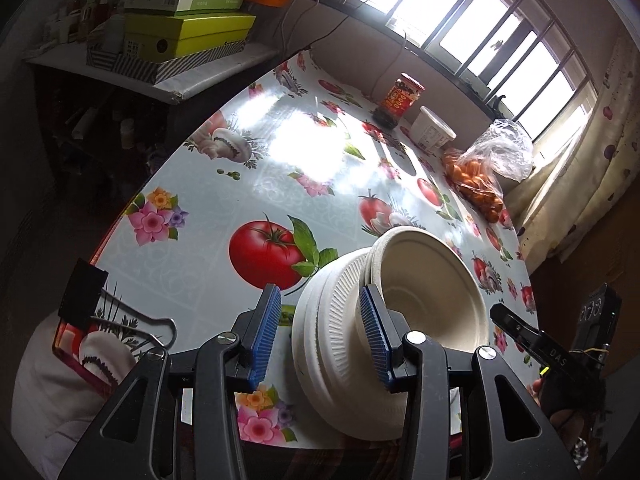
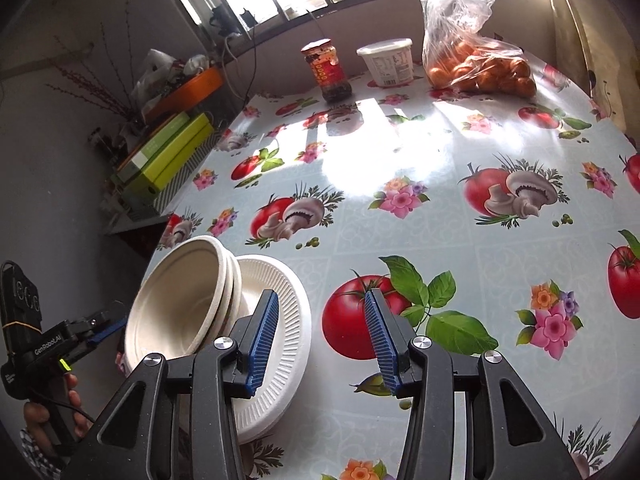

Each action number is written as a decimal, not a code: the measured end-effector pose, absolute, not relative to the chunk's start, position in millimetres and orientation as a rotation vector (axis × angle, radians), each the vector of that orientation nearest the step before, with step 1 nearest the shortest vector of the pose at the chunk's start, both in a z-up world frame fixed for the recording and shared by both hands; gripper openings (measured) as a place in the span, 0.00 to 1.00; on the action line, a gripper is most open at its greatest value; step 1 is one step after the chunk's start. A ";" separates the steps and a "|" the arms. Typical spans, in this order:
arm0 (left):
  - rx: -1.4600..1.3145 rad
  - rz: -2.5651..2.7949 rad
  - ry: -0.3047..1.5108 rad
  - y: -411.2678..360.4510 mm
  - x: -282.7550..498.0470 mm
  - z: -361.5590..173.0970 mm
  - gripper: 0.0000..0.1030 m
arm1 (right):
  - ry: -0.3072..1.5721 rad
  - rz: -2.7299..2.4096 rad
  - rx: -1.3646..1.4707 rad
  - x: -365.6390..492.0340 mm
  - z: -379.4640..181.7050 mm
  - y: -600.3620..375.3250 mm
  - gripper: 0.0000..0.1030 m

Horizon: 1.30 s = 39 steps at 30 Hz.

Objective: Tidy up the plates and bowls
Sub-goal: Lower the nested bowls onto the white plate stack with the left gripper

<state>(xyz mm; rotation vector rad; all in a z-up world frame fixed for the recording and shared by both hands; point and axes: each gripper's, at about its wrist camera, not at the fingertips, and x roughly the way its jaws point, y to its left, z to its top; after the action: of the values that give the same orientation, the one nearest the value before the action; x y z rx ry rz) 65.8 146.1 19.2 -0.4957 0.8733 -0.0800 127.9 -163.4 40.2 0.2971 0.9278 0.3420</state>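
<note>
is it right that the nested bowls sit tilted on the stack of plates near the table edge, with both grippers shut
Not quite: both grippers are open. The left gripper and right gripper each show their blue pads apart in their own wrist views. The rest holds: the bowls lean tilted on the plates near the table edge.

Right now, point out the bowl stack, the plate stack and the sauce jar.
bowl stack (image 2: 176, 304): right wrist view, inner wall of the top bowl.
plate stack (image 2: 280, 344): right wrist view, ribbed rim.
sauce jar (image 2: 330, 74): right wrist view, red label.
</note>
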 end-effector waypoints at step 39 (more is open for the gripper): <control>-0.665 -0.203 0.991 146.9 76.4 -36.7 0.42 | 1.016 0.493 0.313 126.6 9.0 -133.7 0.16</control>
<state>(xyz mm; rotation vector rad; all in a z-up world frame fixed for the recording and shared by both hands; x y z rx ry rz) 76.4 146.9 -36.7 -0.6650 0.9911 -0.2030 126.7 -133.7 9.0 0.3134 1.0157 0.4928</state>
